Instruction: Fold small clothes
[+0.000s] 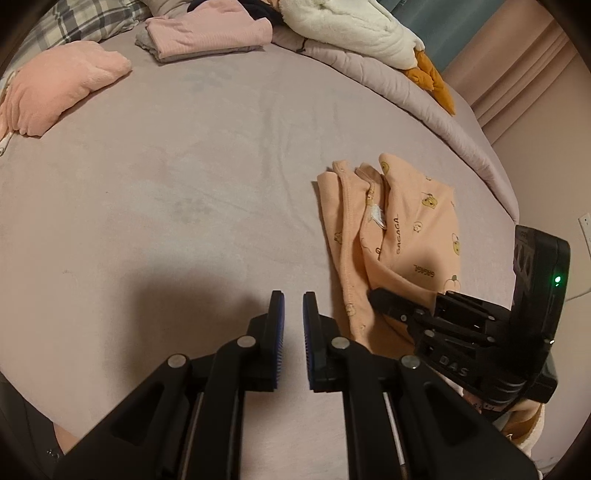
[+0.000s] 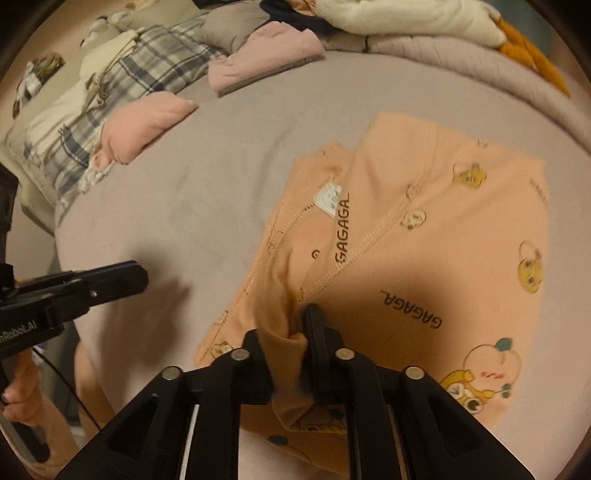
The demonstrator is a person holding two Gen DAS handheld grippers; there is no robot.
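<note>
A small orange printed garment (image 1: 402, 236) lies partly folded on the mauve bed sheet (image 1: 184, 184), right of centre. In the right wrist view the orange garment (image 2: 424, 229) fills the middle. My right gripper (image 2: 295, 332) is shut on a bunched fold of its near edge; it also shows in the left wrist view (image 1: 373, 295), resting on the garment's near part. My left gripper (image 1: 293, 306) has its jaws a little apart and empty, above bare sheet left of the garment. It shows in the right wrist view (image 2: 140, 275) at the left.
A pink plush cushion (image 1: 62, 81) lies at far left. Folded pink clothes (image 1: 210, 33) sit at the back. A white fleece (image 1: 354, 26) and a bunched duvet (image 1: 424, 107) lie at back right. A plaid pillow (image 2: 122, 81) lies near the bed's left side.
</note>
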